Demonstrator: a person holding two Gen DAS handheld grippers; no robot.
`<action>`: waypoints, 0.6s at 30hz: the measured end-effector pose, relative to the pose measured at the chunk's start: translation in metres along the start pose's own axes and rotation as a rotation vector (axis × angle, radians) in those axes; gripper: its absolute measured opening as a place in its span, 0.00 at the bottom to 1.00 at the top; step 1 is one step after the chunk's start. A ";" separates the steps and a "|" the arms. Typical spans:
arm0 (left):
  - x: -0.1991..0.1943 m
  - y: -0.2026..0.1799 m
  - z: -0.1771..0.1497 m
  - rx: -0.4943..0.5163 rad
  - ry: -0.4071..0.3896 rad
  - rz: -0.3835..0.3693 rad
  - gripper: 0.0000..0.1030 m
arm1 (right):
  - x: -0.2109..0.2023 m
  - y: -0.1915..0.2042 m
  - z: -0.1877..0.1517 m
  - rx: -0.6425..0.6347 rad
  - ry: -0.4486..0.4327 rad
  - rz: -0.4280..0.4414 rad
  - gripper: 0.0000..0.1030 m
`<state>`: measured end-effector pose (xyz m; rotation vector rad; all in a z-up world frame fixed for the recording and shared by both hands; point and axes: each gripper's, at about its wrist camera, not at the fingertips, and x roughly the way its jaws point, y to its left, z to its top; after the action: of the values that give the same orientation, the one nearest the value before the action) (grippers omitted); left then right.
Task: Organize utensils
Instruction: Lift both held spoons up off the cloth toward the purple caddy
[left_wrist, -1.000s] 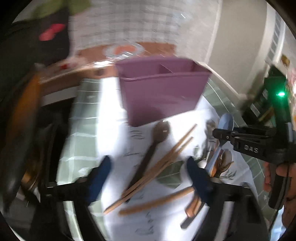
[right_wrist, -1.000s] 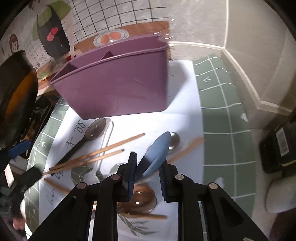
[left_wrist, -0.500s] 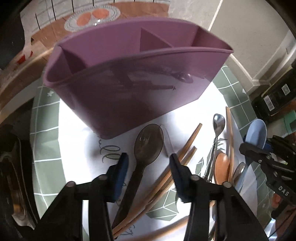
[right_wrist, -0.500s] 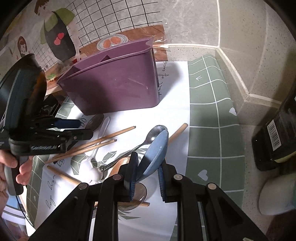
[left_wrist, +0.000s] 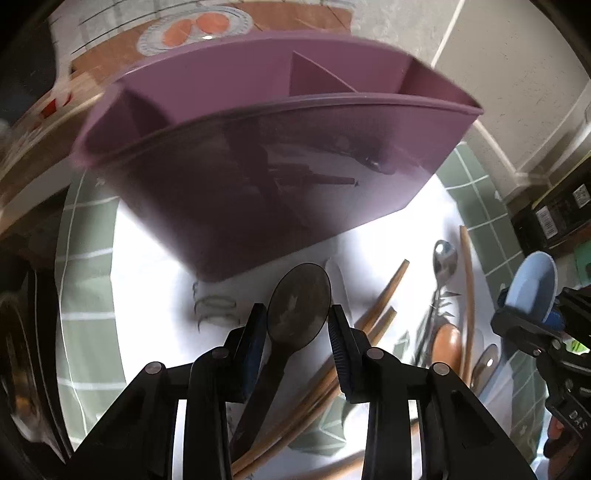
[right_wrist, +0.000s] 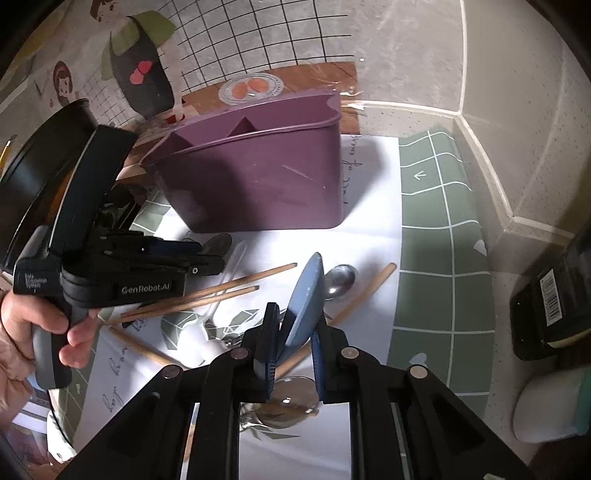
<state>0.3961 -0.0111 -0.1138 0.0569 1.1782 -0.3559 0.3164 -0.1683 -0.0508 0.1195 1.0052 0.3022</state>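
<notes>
Left wrist: dark spoon (left_wrist: 299, 310) handle behind left tool (left_wrist: 297, 332).

My right gripper (right_wrist: 291, 350) pinches a blue spoon (right_wrist: 304, 299), bowl tilted up, its jaws closing on it. Ahead stands the purple caddy (right_wrist: 258, 173) on the white paper (right_wrist: 373, 236). My left gripper (right_wrist: 207, 258) reaches in from the left, held in my hand (right_wrist: 33, 325), over wooden chopsticks (right_wrist: 207, 291). A metal spoon (right_wrist: 338, 278) lies just beside the blue one.
</notes>
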 end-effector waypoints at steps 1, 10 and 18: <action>-0.008 0.003 -0.006 -0.023 -0.025 -0.010 0.34 | -0.002 0.000 0.000 -0.002 -0.001 0.001 0.13; -0.098 0.013 -0.062 -0.159 -0.253 -0.098 0.34 | -0.035 0.019 -0.003 -0.071 -0.052 -0.013 0.09; -0.153 -0.008 -0.086 -0.165 -0.397 -0.124 0.13 | -0.065 0.050 -0.007 -0.170 -0.100 -0.059 0.09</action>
<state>0.2656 0.0386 -0.0071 -0.2232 0.8154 -0.3587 0.2681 -0.1405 0.0105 -0.0483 0.8788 0.3235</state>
